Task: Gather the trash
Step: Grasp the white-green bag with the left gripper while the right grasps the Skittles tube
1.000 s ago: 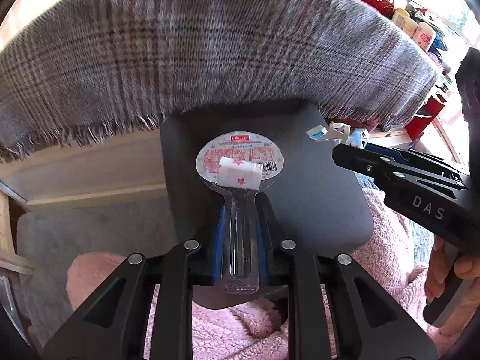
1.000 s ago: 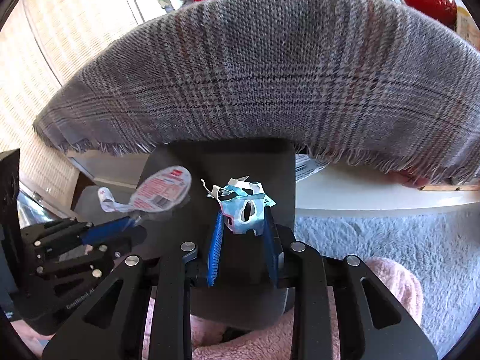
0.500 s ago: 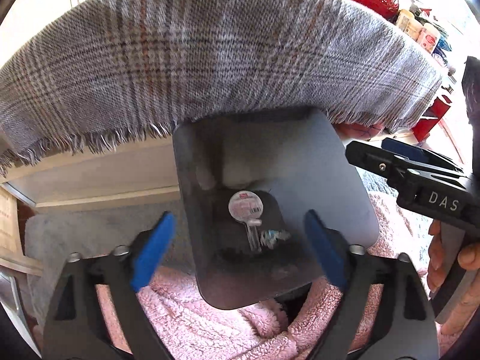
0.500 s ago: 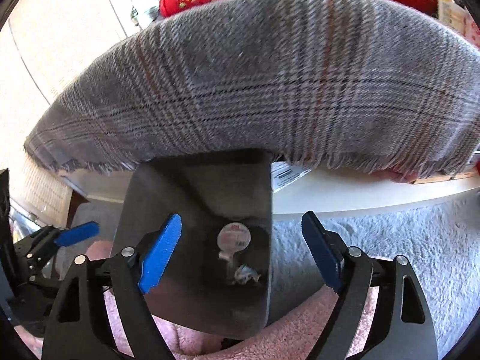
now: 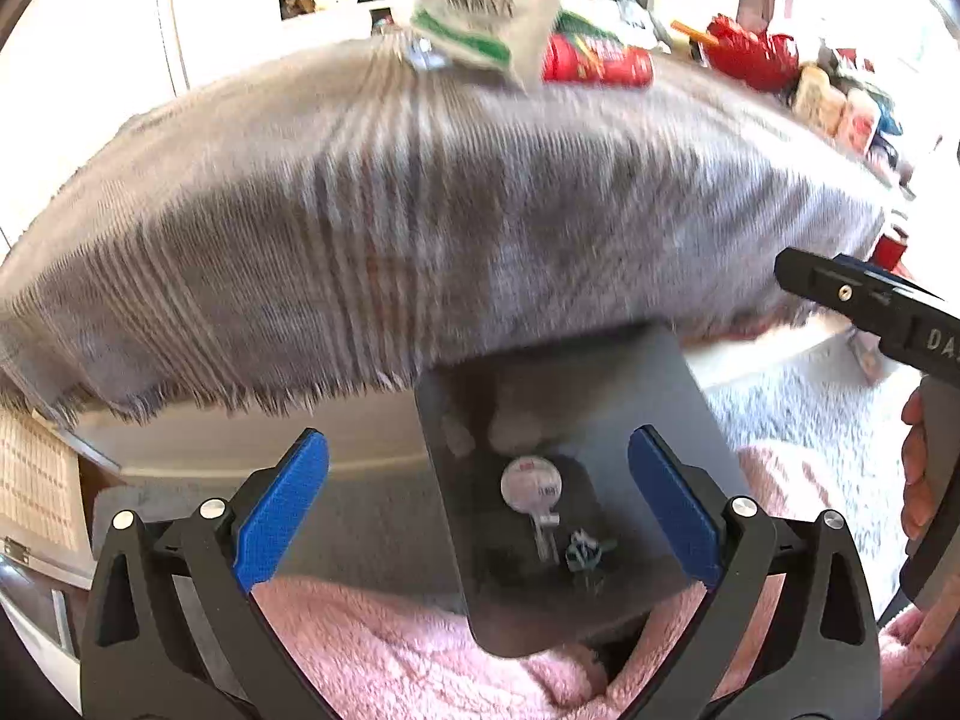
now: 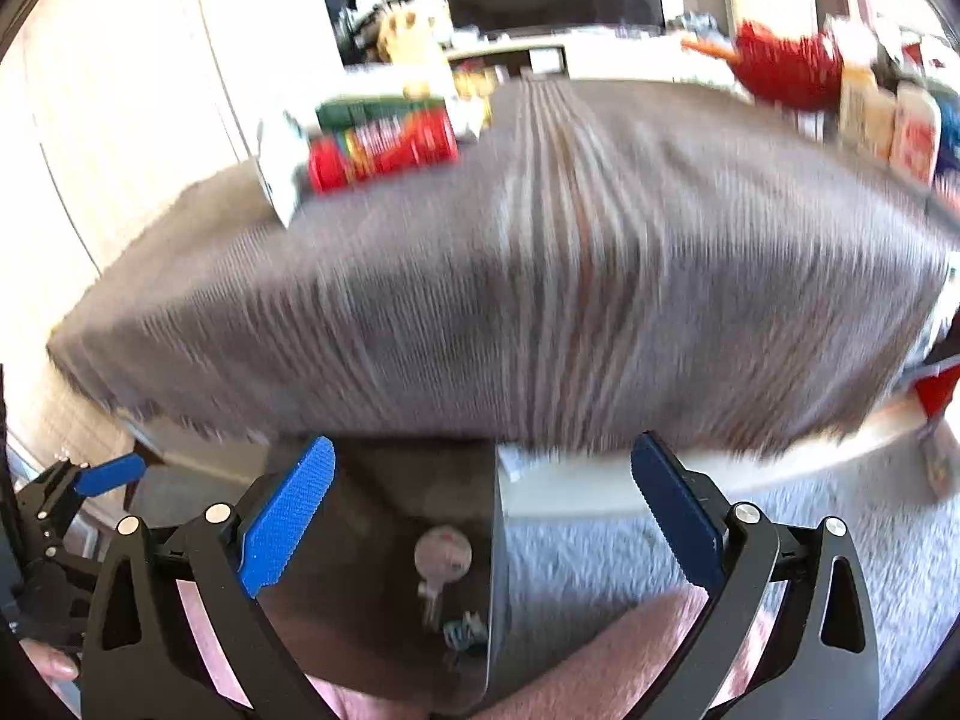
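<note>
A dark grey bin (image 5: 690, 420) stands on the floor below the table edge. Inside it lie a round foil lid with its tab (image 5: 532, 487) and a crumpled blue wrapper (image 5: 585, 552); both also show in the right wrist view, the lid (image 6: 443, 552) and the wrapper (image 6: 465, 630). My left gripper (image 5: 477, 510) is open and empty above the bin. My right gripper (image 6: 480, 516) is open and empty above the bin too, and shows from the side in the left wrist view (image 5: 864, 300). A red can (image 6: 384, 147) and a green-white wrapper (image 5: 486, 36) lie on the table.
A grey plaid cloth (image 5: 420, 228) covers the table and hangs over its edge. Red items and small packets (image 6: 852, 96) stand at the far right of the table. A pink fleece (image 5: 390, 660) lies beneath the bin, and a grey carpet (image 6: 840, 540) is to the right.
Both grippers opened and dropped the foil lid and the blue wrapper into the bin. Both have since risen and tilted up, so the tabletop trash has come into view.
</note>
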